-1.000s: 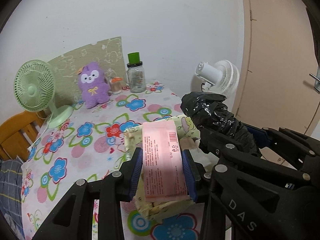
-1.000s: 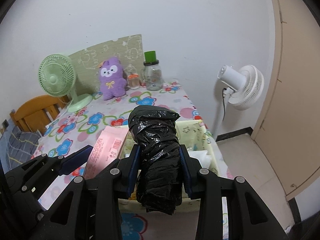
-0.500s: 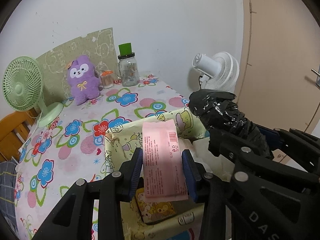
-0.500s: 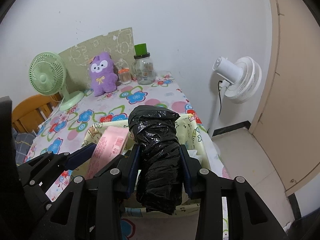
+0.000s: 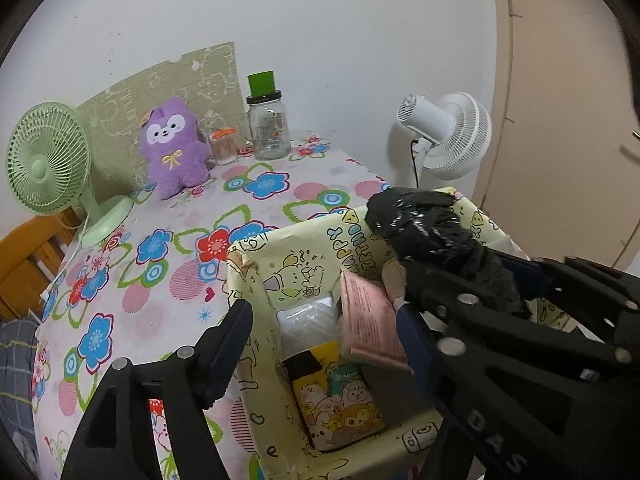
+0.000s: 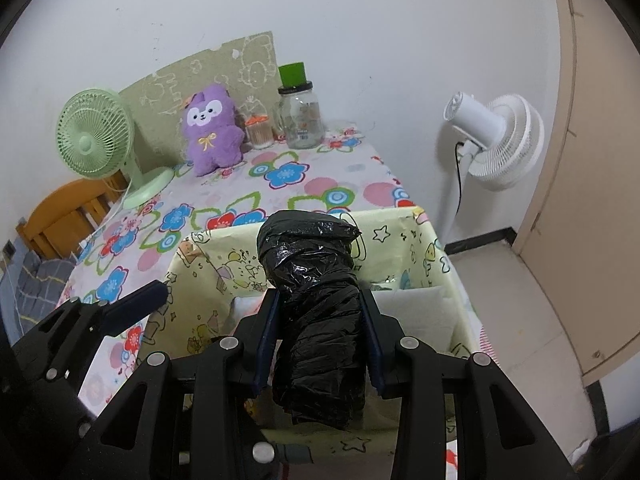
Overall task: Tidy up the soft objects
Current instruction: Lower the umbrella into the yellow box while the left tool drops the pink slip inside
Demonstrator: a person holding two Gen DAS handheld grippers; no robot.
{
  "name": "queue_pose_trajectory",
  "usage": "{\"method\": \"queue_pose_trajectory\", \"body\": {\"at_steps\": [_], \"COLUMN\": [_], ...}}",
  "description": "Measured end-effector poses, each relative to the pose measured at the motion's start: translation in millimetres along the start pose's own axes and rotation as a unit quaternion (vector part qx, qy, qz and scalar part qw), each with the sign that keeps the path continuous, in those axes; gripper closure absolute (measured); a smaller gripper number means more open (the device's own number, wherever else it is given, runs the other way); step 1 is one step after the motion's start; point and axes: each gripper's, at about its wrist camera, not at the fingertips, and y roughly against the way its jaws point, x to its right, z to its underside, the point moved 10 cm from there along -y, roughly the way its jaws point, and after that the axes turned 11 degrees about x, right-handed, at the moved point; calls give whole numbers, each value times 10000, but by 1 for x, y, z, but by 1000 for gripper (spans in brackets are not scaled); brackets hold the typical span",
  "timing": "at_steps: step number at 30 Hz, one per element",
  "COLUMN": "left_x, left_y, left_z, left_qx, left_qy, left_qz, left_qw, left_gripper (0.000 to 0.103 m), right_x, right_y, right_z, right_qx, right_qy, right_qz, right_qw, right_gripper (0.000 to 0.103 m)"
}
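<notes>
Left wrist view: the left gripper point(image 5: 324, 344) no longer clamps the pink pack point(image 5: 370, 320). Its fingers point(image 5: 230, 344) are spreading apart, and the pack now leans loose in the yellow cartoon-print box point(image 5: 256, 276) at lower centre, resting by the right-hand finger rather than being squeezed. By my reading the first soft item is delivered, and this hand can pull clear. The pack is a flat, crinkly plastic wrapper with fine print. Beside it lie a white ribbed packet point(image 5: 308, 320) and a glossy animal-print pack point(image 5: 340, 408). The box looks like paper-covered card, frayed at one corner.

Right wrist view: the right gripper point(image 6: 318, 340) has come lower over the box point(image 6: 440, 264) in the middle of the frame, its fingers closed on the black bag roll point(image 6: 316, 300). That roll is a shiny, wrinkled plastic cylinder that should squash easily. It hangs above the box opening, so its drop seems next. A fuzzy purple plush point(image 6: 212, 132) sits upper left on the flowered bench point(image 6: 280, 184).
</notes>
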Motion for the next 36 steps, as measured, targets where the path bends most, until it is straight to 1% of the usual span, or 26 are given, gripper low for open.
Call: {"method": "queue_pose_trajectory", "body": {"at_steps": [3, 4, 5, 9, 19, 21, 22, 23, 30, 36], "left_x": [1, 1, 1, -5, -9, -10, -11, -12, -12, -14], "left_y": [1, 1, 1, -1, 3, 5, 6, 7, 18, 24], "left_z": [0, 0, 0, 3, 11, 13, 14, 15, 17, 19], "left_qx": [13, 23, 26, -45, -119, -135, -141, -148, -100, -129], "left_qy": [-96, -132, -164, -163, -173, -171, -165, -163, -203, -122], "left_qz": [25, -1, -60, -184, -226, -239, -238, -229, -190, -167], "left_qw": [9999, 9999, 9998, 9997, 9995, 9995, 9995, 9995, 9996, 9997], "left_gripper": [20, 17, 16, 16, 13, 12, 11, 10, 9, 8], "right_x": [0, 1, 0, 1, 1, -1, -3, -6, -14, -17], "right_y": [-3, -5, -6, -7, 1, 5, 7, 9, 19, 26], "right_z": [1, 1, 2, 5, 14, 14, 15, 14, 15, 15], "right_qx": [-30, -54, -92, -171, -173, -125, -99, -59, 60, 122], "right_qy": [-38, -27, -27, -62, -39, -9, 20, 51, 95, 133], "right_qz": [20, 44, 48, 69, 139, 139, 103, 80, 100, 152], "right_qw": [10000, 10000, 9999, 9998, 9997, 9998, 9999, 9999, 9999, 9997], "right_gripper": [60, 59, 58, 53, 42, 36, 29, 26, 24, 24]}}
